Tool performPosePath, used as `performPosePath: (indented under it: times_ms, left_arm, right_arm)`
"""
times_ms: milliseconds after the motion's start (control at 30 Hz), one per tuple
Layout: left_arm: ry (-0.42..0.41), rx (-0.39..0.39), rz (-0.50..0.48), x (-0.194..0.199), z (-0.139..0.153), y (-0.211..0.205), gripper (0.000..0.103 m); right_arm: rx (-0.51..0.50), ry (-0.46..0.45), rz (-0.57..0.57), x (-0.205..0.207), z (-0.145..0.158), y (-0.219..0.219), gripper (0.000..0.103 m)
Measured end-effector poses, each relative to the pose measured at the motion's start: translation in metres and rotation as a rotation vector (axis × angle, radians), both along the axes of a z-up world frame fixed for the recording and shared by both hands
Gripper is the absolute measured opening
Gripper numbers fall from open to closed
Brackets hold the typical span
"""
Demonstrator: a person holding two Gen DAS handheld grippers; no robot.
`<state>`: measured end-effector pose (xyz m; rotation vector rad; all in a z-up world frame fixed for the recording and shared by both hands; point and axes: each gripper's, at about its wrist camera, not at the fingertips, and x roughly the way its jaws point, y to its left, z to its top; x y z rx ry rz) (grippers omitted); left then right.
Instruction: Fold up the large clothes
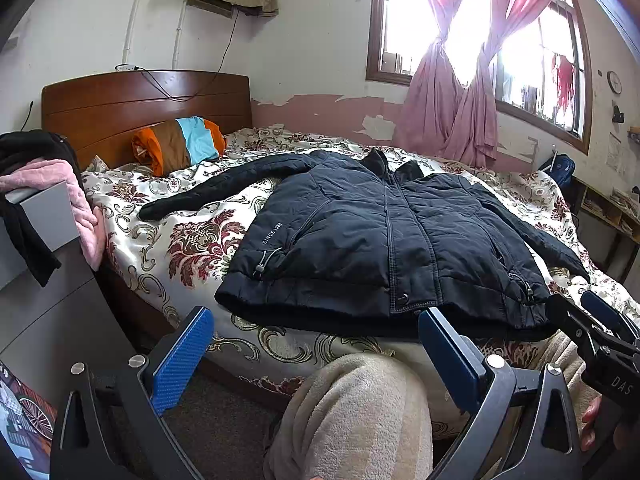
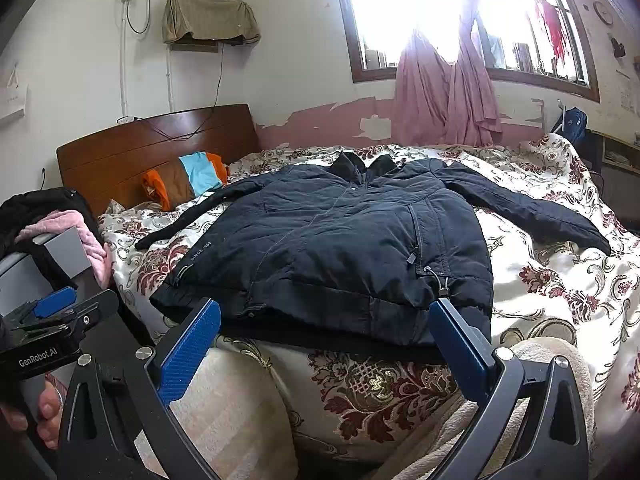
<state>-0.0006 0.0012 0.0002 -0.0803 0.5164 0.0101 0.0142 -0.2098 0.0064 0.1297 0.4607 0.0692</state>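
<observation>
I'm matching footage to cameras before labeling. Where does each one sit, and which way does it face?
Left wrist: on the left gripper, jaws open, facing the jacket from the bed's near edge; a knee and the right gripper show.
Right wrist: on the right gripper, jaws open, same heading, set further right; a thumb shows.
Shared: jacket, bed, headboard, window.

- Floral bedspread (image 1: pixel 192 236) covering the bed
- Wooden headboard (image 1: pixel 144 100) behind
- Striped orange, brown and blue pillow (image 1: pixel 180 144) against the headboard
- Pink curtains (image 2: pixel 448 100) knotted at the window (image 2: pixel 372 32)
- Pink towel (image 1: pixel 68 184) left
</observation>
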Motion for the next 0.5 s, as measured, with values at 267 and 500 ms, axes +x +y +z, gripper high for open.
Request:
performPosePath:
  times_ms: [267, 500]
  left_arm:
    - [0.0, 0.0, 0.0, 0.0001, 0.0, 0.0, 0.103]
    - [0.001, -0.001, -0.001, -0.0001, 0.0001, 0.0, 0.103]
  right_arm:
    - [0.0, 0.001, 0.001, -0.0006, 0.0005, -0.0004, 0.102]
    - [-0.002, 0.003, 0.003, 0.0007, -0.0031, 0.0028, 0.102]
